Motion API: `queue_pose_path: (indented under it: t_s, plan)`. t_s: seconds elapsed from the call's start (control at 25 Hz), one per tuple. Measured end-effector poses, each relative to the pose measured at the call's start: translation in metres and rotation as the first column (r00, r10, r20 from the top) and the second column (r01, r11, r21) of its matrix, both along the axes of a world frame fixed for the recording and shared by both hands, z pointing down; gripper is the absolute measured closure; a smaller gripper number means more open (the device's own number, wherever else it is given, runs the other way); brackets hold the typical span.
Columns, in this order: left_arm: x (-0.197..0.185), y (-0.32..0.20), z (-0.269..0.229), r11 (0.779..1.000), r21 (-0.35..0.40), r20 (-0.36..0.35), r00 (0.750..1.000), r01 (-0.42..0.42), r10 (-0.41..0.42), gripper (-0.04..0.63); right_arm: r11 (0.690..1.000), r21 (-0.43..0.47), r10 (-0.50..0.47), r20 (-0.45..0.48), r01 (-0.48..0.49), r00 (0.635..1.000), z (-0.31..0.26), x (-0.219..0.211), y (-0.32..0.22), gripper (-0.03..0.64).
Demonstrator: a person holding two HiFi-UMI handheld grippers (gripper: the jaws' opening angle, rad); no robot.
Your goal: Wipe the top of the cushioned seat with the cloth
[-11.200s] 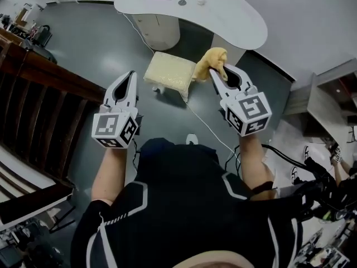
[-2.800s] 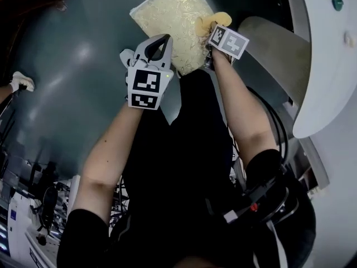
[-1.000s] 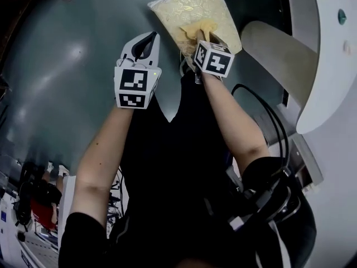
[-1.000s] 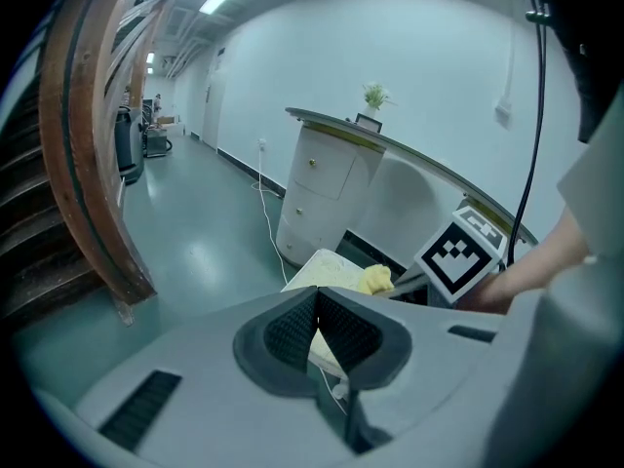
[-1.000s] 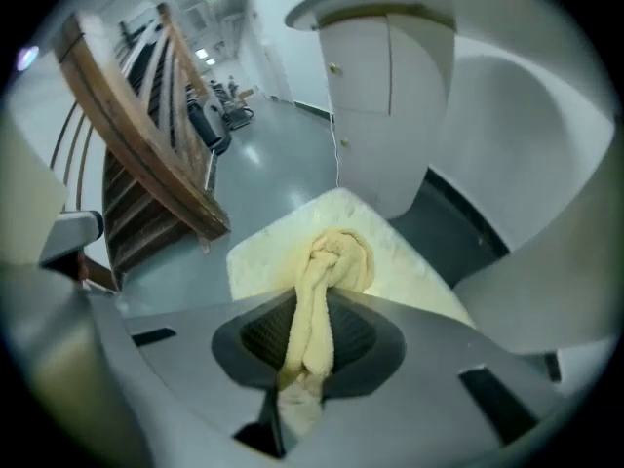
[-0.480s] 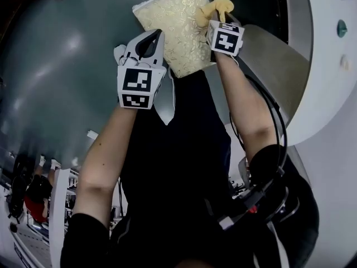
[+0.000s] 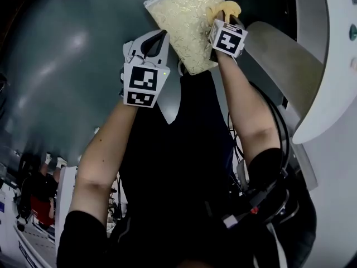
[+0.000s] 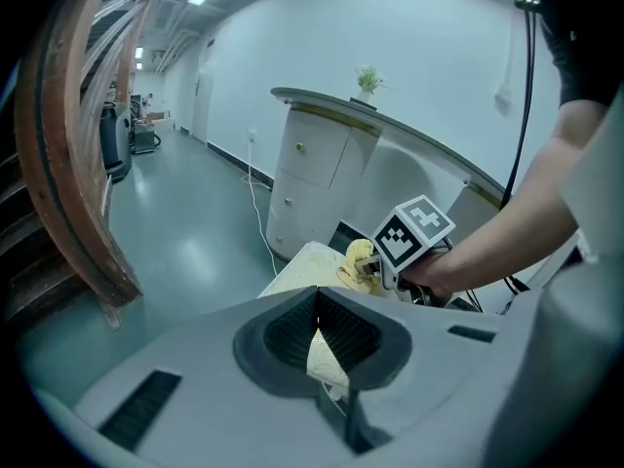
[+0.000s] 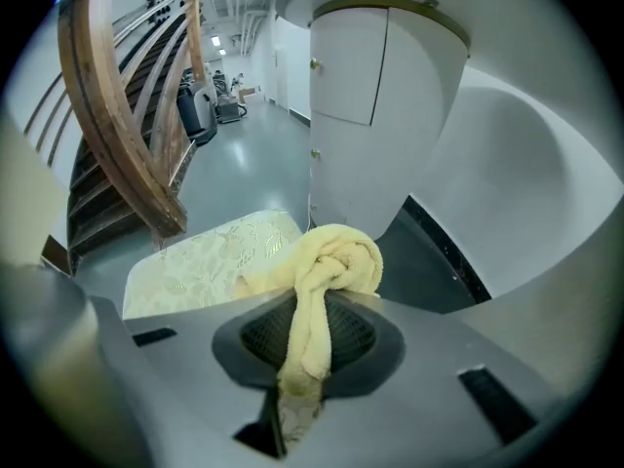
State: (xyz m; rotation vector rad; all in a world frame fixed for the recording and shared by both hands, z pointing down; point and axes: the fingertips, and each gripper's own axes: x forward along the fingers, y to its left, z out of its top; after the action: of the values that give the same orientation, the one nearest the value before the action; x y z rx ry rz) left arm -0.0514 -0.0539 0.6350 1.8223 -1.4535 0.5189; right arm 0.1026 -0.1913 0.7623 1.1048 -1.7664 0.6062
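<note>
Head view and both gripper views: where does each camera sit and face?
Head view: on the person's head, looking steeply down at both arms, left claw, right claw, seat.
Left gripper view: rides the left claw, faces seat, right claw, forearm.
Right gripper view: rides the right claw, faces gripped cloth, seat.
All three share the seat.

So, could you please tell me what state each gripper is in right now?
Left gripper: shut, holding nothing.
Right gripper: shut on the yellow cloth.
</note>
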Motion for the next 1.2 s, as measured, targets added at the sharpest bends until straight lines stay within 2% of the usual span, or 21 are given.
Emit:
queue_pose_path:
  t_s: [0.12, 0.28, 0.52, 0.88, 1.04, 1.2]
  plan:
    - [-0.013, 0.008, 0.001, 1.0, -0.003, -0.006, 1.0, -0.015, 0.015, 0.594, 0.999, -0.008, 0.052, 0.007, -0.052, 0.999, 0.001, -0.007, 0.012, 0.558]
    - [-0.025, 0.019, -0.003, 1.0, 0.006, -0.028, 0.999, -0.023, 0.024, 0.593, 0.997, -0.025, 0.067, 0.013, -0.067, 0.998, 0.002, -0.024, 0.041, 0.558]
    - [-0.051, 0.042, -0.008, 1.0, 0.002, -0.028, 1.0, -0.007, 0.007, 0.593, 0.995, -0.048, 0.083, 0.02, -0.082, 0.996, 0.006, -0.054, 0.085, 0.558]
    - [-0.082, 0.069, -0.016, 0.999, 0.019, -0.011, 0.999, 0.051, -0.05, 0.592, 0.992, -0.068, 0.112, 0.025, -0.11, 0.993, 0.004, -0.082, 0.119, 0.558]
    - [-0.088, 0.078, -0.025, 0.998, 0.029, 0.003, 0.999, 0.052, -0.052, 0.592, 0.995, -0.088, 0.057, 0.024, -0.055, 0.998, 0.001, -0.1, 0.138, 0.558]
    - [-0.1, 0.079, -0.029, 0.996, 0.02, 0.013, 0.997, 0.081, -0.082, 0.594, 0.98, -0.194, -0.028, 0.074, 0.042, 0.997, 0.0, -0.127, 0.159, 0.557]
